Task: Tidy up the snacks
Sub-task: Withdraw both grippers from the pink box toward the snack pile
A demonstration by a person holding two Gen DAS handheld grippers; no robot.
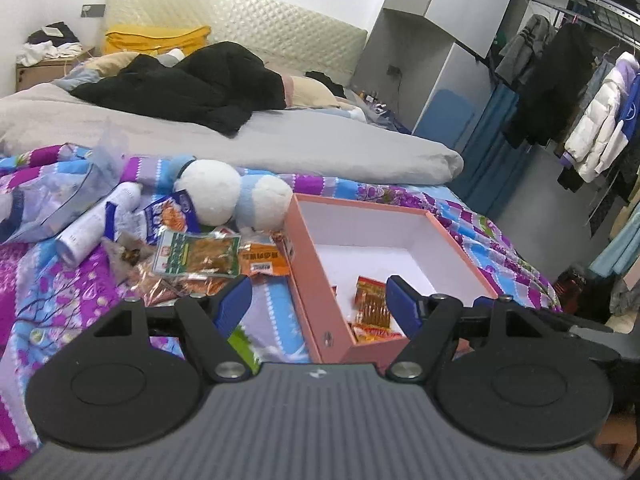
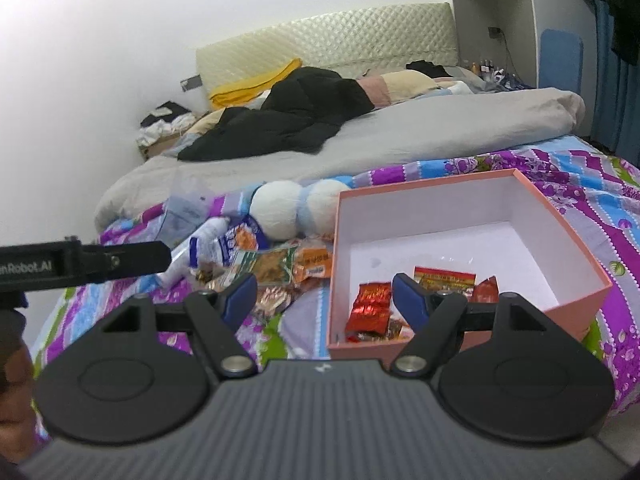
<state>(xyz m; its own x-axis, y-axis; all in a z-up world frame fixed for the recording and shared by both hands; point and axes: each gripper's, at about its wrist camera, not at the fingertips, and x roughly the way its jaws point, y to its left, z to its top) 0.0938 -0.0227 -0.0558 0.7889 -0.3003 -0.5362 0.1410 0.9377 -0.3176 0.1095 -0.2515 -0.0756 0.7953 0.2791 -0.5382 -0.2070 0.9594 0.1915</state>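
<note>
Both hand-held grippers stand wide open and hold nothing: the left hand-held gripper (image 1: 320, 300) and the right hand-held gripper (image 2: 324, 296) each hang above the near edge of the bed (image 1: 280, 140), blue pads apart.

A pink box (image 1: 304, 248) sits on the patterned quilt (image 1: 52, 280), right of centre in both views. A few red and orange snack packets (image 2: 370, 306) lie in its near corner; the rest of its white floor is bare.

Left of the box, more snacks (image 1: 200, 258) lie in a loose heap on the quilt, mixed with a white tube (image 1: 96, 224) and a clear bag (image 1: 60, 196). A white and blue plush toy (image 1: 236, 196) lies just behind the heap, touching the box's far left corner.

Further back are a grey duvet (image 1: 320, 144), a black coat (image 1: 180, 88) and a headboard (image 1: 240, 20). In the left wrist view, clothes (image 1: 592, 120) hang at the right edge.
</note>
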